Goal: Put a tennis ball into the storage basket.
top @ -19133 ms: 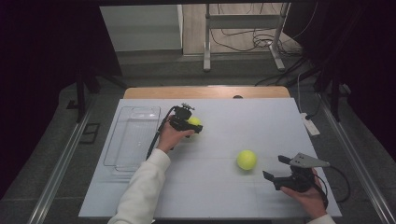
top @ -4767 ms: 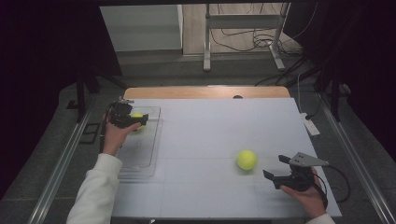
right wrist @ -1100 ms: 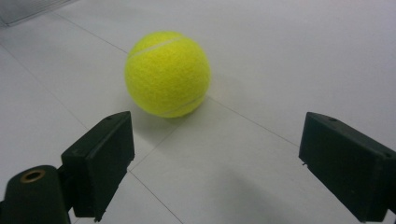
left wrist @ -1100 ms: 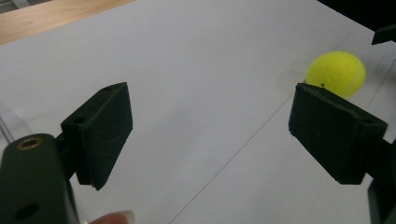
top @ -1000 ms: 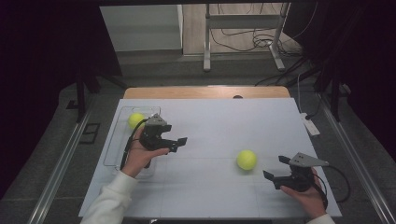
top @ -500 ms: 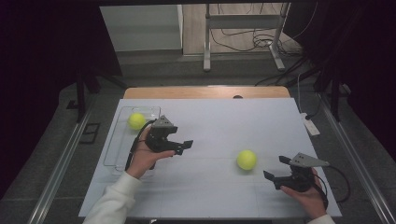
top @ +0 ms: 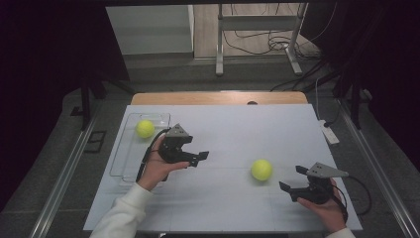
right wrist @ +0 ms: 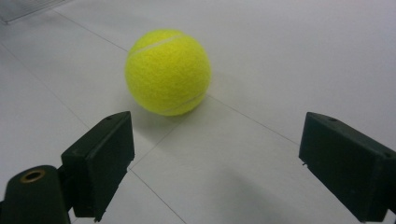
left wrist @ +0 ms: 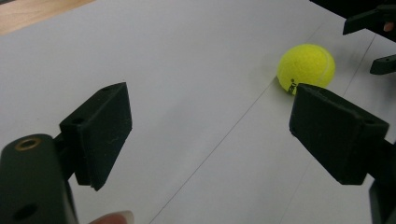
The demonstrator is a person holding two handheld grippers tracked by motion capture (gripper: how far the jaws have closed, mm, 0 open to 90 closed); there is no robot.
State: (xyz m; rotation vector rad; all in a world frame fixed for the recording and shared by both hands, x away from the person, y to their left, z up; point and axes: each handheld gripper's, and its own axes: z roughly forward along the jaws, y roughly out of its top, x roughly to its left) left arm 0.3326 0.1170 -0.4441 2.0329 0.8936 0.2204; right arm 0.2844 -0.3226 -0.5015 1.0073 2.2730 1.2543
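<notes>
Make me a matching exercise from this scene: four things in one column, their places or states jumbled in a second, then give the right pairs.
Things:
1. ball in the tray
2. ball on the table
3. left gripper
4. right gripper

Places or states:
A. jaws open, empty, held beside the clear tray, aimed across the white table
B. lies in the far end of the clear tray
C. jaws open, empty, at the table's near right edge
D. lies bare on the white table between the two grippers

Pairs: 1-B, 2-D, 3-A, 4-C

Yellow tennis ball (top: 261,169) lies on white table (top: 237,134); another (top: 145,129) in clear tray (top: 130,163).
</notes>
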